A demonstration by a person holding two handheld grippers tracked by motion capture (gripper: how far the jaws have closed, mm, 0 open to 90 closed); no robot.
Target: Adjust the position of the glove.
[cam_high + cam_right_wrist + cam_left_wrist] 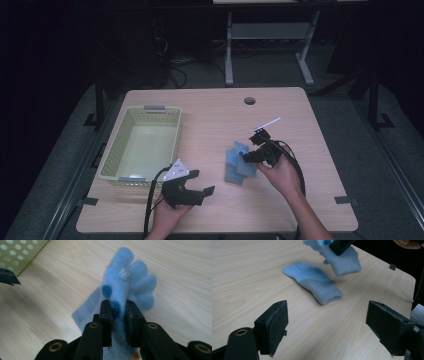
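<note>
Two light blue knit gloves are on the wooden table (210, 120). One glove (314, 281) lies flat on the wood, fingers spread. My right gripper (117, 307) is shut on the other glove (127, 282) and holds it above the table, its fingers past the jaw tips. That lifted glove (342, 261) hangs just beyond the flat one. In the high view my right gripper (248, 157) is right of centre with blue cloth (235, 170) under its tips. My left gripper (202, 181) rests near the front edge, open and facing the gloves, with nothing between its fingers (275, 320).
A pale green perforated basket (115, 150) stands at the table's left side, with nothing inside it. A round cable hole (249, 100) sits near the far edge. Bare wood stretches between the basket and the gloves. The table's right corner (409, 277) lies beyond the gloves.
</note>
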